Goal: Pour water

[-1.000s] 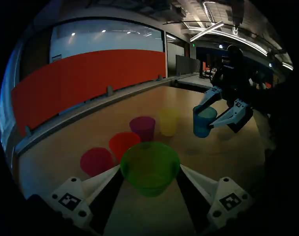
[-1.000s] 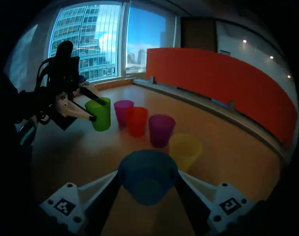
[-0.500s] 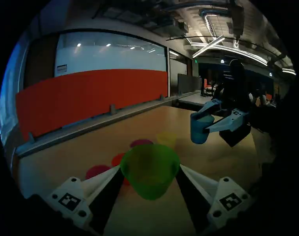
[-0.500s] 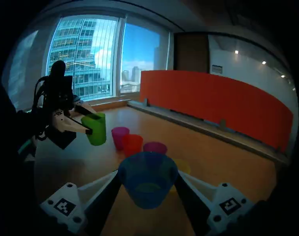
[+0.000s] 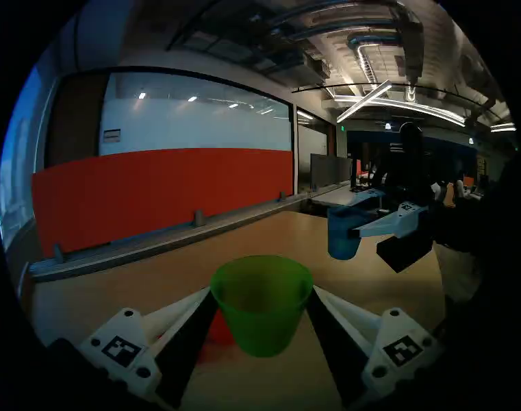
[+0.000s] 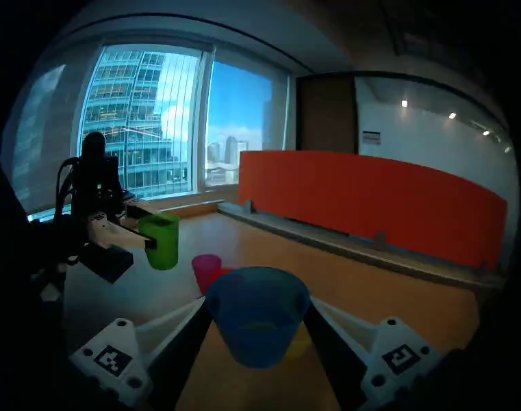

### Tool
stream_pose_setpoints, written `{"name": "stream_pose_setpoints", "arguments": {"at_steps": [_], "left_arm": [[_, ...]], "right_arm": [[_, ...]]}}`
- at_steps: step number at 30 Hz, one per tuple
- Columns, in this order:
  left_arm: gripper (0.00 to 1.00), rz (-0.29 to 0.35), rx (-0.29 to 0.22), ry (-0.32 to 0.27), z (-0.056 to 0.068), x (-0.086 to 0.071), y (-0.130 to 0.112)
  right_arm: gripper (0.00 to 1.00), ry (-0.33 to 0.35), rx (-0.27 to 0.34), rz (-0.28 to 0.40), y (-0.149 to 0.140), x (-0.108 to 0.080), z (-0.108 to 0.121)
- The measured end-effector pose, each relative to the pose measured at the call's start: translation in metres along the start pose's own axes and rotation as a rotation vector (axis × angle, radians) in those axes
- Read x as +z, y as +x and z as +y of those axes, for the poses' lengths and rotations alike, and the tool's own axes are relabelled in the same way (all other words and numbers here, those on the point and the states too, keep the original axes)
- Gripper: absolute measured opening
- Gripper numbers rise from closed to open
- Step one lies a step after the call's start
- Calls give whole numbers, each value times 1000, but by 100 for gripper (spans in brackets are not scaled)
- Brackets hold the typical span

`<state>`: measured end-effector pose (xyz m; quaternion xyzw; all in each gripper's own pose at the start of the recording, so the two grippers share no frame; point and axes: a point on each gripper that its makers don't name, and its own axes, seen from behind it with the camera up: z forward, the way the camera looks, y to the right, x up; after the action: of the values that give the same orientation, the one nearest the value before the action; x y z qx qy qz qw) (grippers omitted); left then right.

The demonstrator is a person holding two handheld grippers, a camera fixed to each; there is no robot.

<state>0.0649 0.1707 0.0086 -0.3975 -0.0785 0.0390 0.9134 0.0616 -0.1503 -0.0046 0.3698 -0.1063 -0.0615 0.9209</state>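
While both cups hang above the table (image 6: 383, 294), the left gripper (image 5: 261, 296) pinches a green cup (image 5: 261, 325) upright between its fingers. The right gripper (image 6: 257, 305) pinches a blue cup (image 6: 257, 332) the same way. Just behind the blue one there's a yellow cup (image 6: 296, 344), then red (image 6: 223, 274) and pink (image 6: 205, 264) ones. An orange wall (image 6: 370, 198) and windows (image 6: 144, 123) are way back.

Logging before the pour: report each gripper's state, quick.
Left gripper: shut on the green cup.
Right gripper: shut on the blue cup.
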Motion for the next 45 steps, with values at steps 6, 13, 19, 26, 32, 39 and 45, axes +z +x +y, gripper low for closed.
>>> {"name": "stream_pose_setpoints", "arguments": {"at_steps": [6, 13, 19, 26, 32, 39, 45], "left_arm": [[87, 23, -1, -8, 2, 0, 8], [87, 39, 26, -8, 4, 0, 14], [87, 55, 27, -19, 9, 2, 20], [87, 61, 38, -36, 18, 3, 24], [87, 59, 49, -53, 28, 4, 25], [87, 56, 56, -71, 38, 6, 26], [87, 57, 55, -87, 47, 8, 25]], "right_arm": [[91, -2, 4, 23, 10, 0, 1], [91, 0, -7, 29, 16, 1, 2], [91, 8, -31, 33, 23, 2, 2], [91, 15, -69, 47, 37, 3, 2], [91, 23, -117, 63, 51, 6, 0], [91, 36, -191, 82, 69, 11, -4], [91, 40, -263, 103, 87, 15, -5]]}}
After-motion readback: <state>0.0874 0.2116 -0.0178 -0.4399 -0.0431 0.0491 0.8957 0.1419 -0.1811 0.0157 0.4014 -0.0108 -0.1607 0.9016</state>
